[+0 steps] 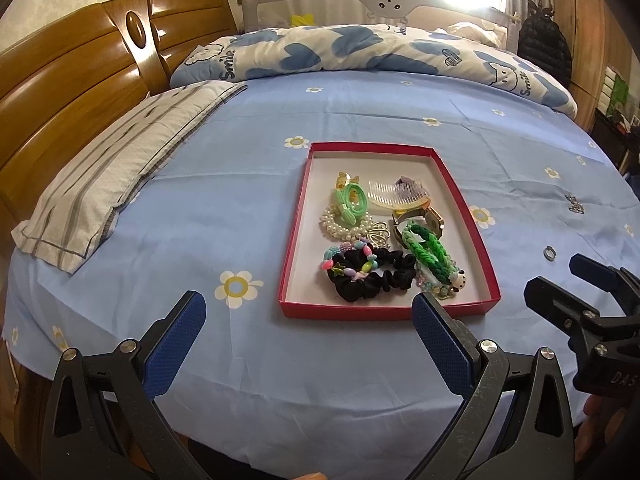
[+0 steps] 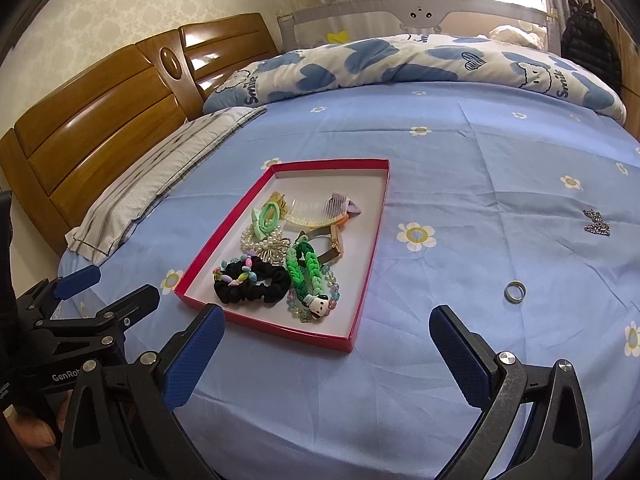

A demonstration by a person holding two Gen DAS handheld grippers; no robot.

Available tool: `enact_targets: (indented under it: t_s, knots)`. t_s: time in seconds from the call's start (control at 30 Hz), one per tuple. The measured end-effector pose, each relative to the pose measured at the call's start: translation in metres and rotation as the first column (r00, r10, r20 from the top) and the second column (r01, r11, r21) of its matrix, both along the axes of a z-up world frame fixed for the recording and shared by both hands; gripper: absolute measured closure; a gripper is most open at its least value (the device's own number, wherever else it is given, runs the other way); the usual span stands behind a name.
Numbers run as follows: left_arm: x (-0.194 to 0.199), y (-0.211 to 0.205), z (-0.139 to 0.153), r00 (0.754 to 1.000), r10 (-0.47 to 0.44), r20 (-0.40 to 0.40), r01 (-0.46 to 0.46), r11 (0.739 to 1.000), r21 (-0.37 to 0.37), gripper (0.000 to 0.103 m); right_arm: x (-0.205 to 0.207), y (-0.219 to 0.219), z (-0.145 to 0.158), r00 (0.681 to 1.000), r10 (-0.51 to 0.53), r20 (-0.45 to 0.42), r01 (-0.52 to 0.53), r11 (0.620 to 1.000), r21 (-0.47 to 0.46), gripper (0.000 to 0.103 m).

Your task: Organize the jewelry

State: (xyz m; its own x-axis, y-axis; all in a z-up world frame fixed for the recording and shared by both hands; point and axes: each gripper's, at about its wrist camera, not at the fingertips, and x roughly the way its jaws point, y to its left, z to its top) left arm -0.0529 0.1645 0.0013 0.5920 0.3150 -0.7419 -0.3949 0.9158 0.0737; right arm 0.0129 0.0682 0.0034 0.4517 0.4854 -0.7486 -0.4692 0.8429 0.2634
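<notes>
Both grippers wide open, nothing held: left gripper (image 1: 308, 320) hangs just short of the red tray (image 1: 390, 312), right gripper (image 2: 326, 332) at its near right corner. Most jewelry is piled in the tray; a ring (image 2: 513, 291) and a sparkly clip (image 2: 597, 223) lie loose on the bed sheet (image 2: 460, 184), right of the tray. Risks, imo: ring is thin & flat, so the pads may pinch fabric w/ it or flick it away; soft bed gives under pressure.
</notes>
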Motion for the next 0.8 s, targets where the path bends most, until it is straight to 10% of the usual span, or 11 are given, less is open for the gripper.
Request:
enact_targets:
  t_s: [0.8]
  knots:
    - [-0.0009, 0.0015, -0.0025, 1.0, 0.002, -0.009, -0.002, 1.0, 0.005, 0.0, -0.0034, 0.001, 0.0003, 1.0, 0.002, 0.0, -0.002, 1.0, -0.002, 0.0]
